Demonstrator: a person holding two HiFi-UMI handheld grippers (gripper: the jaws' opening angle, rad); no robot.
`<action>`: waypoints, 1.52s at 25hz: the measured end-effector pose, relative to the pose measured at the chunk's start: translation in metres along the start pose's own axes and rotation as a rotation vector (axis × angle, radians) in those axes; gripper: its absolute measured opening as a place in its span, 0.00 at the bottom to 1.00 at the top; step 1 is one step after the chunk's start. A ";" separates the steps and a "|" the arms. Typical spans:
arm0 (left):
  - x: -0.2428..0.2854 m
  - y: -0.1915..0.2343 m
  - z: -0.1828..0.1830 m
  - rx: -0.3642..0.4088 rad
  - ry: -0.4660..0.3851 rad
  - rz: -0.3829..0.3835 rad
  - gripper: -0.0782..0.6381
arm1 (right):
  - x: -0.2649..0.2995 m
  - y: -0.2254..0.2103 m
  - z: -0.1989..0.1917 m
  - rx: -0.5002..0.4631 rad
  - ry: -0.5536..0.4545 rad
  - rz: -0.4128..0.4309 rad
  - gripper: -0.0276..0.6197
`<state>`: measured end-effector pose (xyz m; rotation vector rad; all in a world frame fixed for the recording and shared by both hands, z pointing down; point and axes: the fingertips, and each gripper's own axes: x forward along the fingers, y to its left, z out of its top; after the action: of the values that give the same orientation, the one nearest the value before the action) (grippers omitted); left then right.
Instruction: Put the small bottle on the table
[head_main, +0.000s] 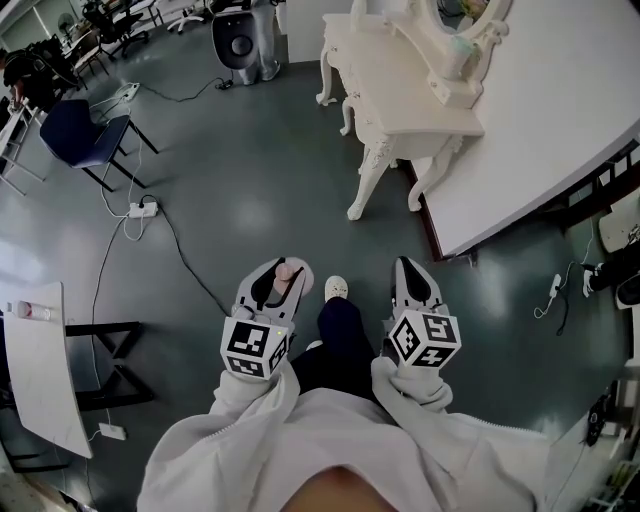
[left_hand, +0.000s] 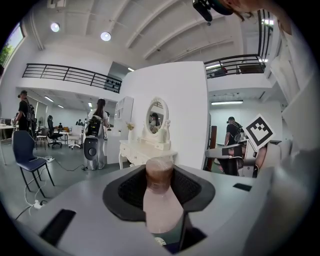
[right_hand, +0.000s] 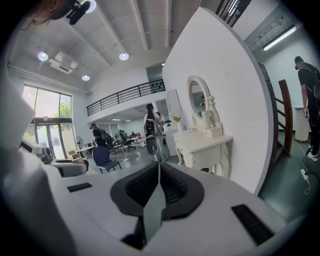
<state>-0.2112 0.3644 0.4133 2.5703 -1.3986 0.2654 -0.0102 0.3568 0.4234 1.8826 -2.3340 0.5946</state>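
A small pink bottle (left_hand: 159, 195) with a brownish cap lies between the black pads of my left gripper (left_hand: 159, 187), which is shut on it. In the head view the same bottle (head_main: 285, 273) pokes out of the left gripper (head_main: 272, 283) above the grey floor. My right gripper (head_main: 414, 279) is held beside it; its jaws (right_hand: 157, 192) are closed together with nothing between them. The white dressing table (head_main: 395, 95) with an oval mirror stands ahead against a white wall; it shows in the left gripper view as the white table (left_hand: 145, 150) and in the right gripper view as the dressing table (right_hand: 202, 145).
A blue chair (head_main: 85, 135) and a power strip (head_main: 142, 210) with cables lie on the floor to the left. A white side table (head_main: 40, 370) is at the lower left. A white partition wall (head_main: 560, 110) runs along the right. People stand in the background of both gripper views.
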 end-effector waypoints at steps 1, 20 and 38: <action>0.004 0.002 0.000 -0.001 0.002 0.002 0.32 | 0.004 -0.001 0.000 0.000 0.005 0.001 0.10; 0.141 0.066 0.046 0.006 -0.009 0.043 0.32 | 0.157 -0.045 0.061 -0.007 0.001 0.062 0.10; 0.254 0.113 0.075 -0.004 -0.019 0.115 0.32 | 0.276 -0.092 0.107 -0.029 0.010 0.122 0.10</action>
<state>-0.1655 0.0797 0.4152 2.5000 -1.5544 0.2562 0.0305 0.0491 0.4312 1.7301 -2.4510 0.5771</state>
